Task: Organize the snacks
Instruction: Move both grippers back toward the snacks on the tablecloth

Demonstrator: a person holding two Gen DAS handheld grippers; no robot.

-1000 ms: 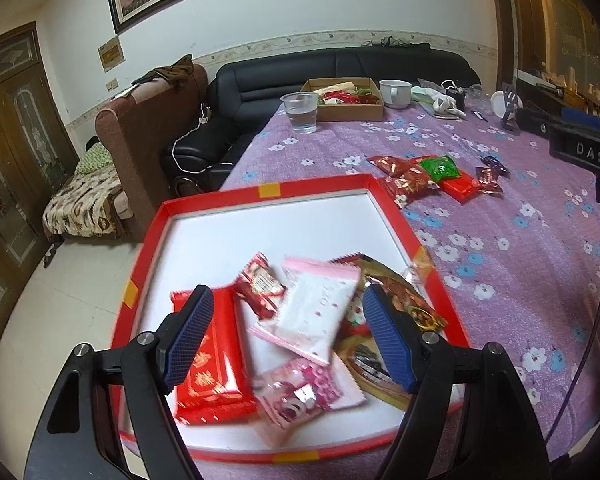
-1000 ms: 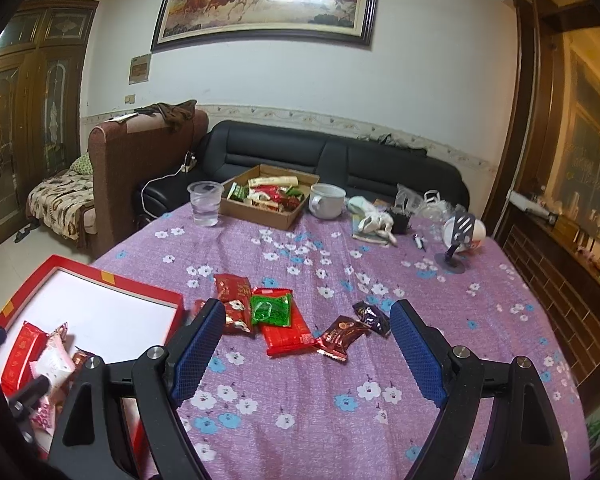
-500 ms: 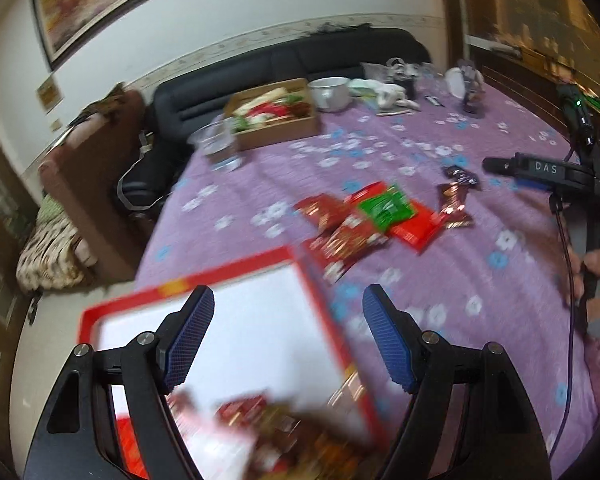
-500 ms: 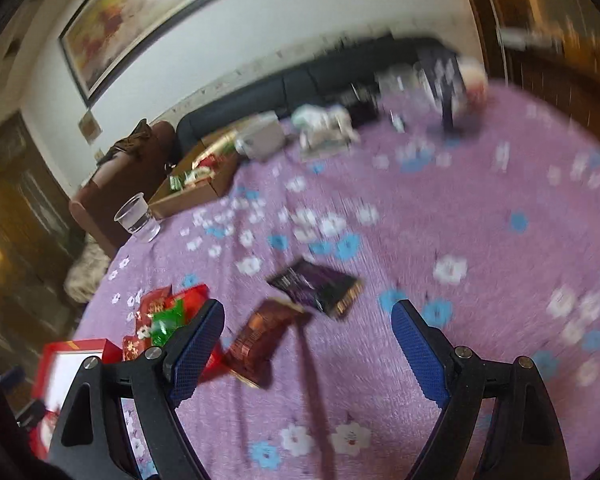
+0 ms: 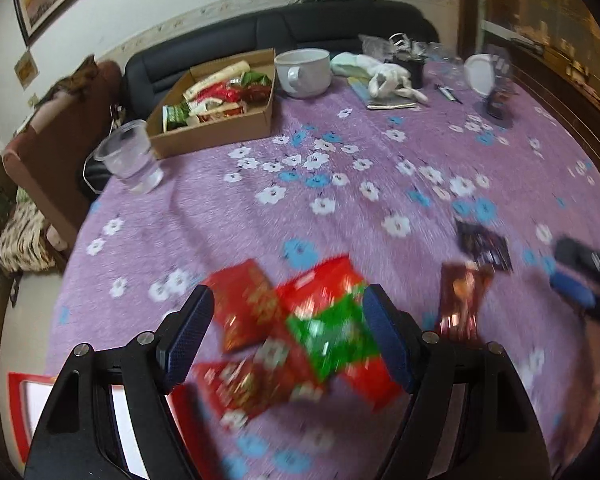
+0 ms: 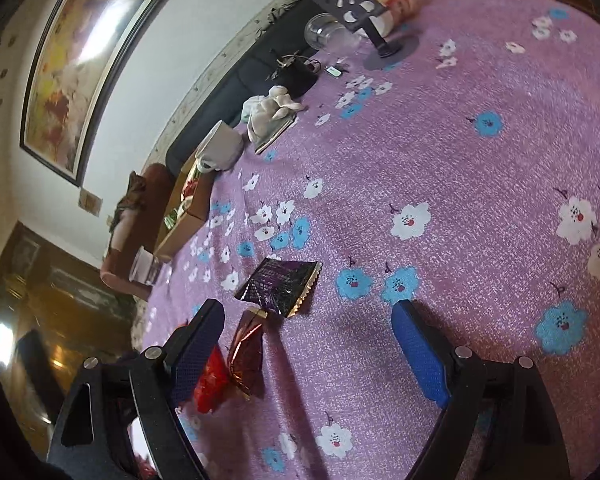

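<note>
Presently, the main risk is a multi-packet pinch: the red and green snack packets overlap in a loose heap on the desk, so closing there could drag several or drop one. The left gripper hovers over that heap, fingers apart, nothing held. The right gripper, fingers likewise apart and empty, has the dark purple packet just ahead and a brown packet beside its left finger. The red tray lies at lower left.
</note>
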